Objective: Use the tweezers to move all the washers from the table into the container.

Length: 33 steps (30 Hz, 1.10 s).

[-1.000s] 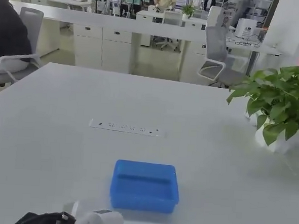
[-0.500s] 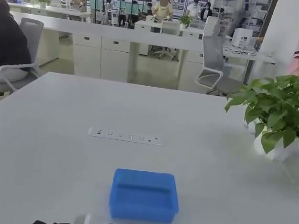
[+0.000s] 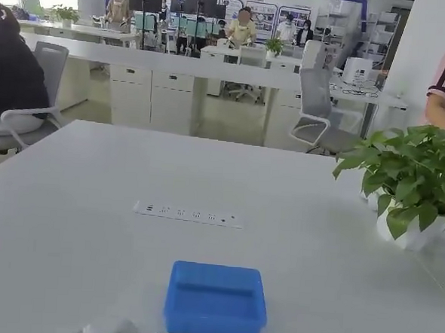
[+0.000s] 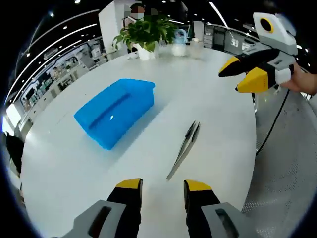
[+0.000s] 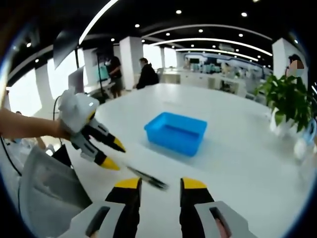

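Blue plastic walls mark the container (image 3: pixel 216 300) in the head view, where it sits on the white table (image 3: pixel 68 225) with a power strip (image 3: pixel 188 213) beyond it and a potted plant (image 3: pixel 418 186) off to the right.

In the left gripper view, the left gripper (image 4: pixel 163 191) is empty with its jaws apart. The tweezers (image 4: pixel 184 148) lie flat on the table just ahead of those jaws. Their long axis runs away from the gripper, leaning slightly right. The near end narrows to one point and the far end seems to split in two, so the tips probably face away. The container lies ahead and to the left of the tweezers. The right gripper (image 4: pixel 229 82) hovers ahead to the right, also with its jaws parted.

In the right gripper view, the right gripper (image 5: pixel 161 191) holds nothing and its jaws are spread. The tweezers cross just ahead of its left jaw, and the left gripper sits close beside their far end.

The tweezers look like thin metal, so they are likely light, stiff lengthwise, springy across the arms and slick. Because they lie flat, they may skid. The best grip is probably across both arms near mid-length.
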Tool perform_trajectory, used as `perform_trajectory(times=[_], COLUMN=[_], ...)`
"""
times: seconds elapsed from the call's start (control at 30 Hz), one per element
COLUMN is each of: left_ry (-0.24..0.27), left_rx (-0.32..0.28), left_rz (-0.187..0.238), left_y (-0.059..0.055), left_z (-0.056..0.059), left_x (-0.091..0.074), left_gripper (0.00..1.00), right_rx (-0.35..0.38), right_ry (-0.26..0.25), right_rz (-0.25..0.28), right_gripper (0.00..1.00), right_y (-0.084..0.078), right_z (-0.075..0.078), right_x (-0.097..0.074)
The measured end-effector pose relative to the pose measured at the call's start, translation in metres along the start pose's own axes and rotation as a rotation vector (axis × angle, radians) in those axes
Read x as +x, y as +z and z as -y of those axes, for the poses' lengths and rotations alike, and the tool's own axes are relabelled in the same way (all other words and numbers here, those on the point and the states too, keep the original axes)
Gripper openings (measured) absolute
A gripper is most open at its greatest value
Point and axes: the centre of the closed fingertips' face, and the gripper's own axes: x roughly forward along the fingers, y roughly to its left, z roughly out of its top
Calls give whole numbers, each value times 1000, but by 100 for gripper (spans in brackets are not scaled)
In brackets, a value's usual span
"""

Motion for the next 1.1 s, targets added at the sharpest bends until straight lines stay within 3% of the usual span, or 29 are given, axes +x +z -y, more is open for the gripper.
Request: perform_trajectory(times=[0.1,0.27,0.4,0.63,0.77,1.1], left_ry=[65,160,246,317,365,380], left_rx=[-104,-226,-281,-360,-357,-352], left_rz=[81,164,208,276,298,277], left_y=[3,3,1,0,1,-4], left_z=[-6,-8,-10,-10,-13,-16], left_x=[-23,-53,-71,-98,-107,-111], left_gripper=[46,64,77,98,99,99], right_rx=[5,-3,-16,7,50,94], right_ry=[4,9,3,-42,-64,-115], right_rz=[4,3,2,22,37,35], right_gripper=[32,36,42,58,68,84], right_y=[2,2,-2,-7,-7,-14], right_z=[-2,-6,-6,8,15,31], right_x=[-3,-7,-9,-13,-15,-15])
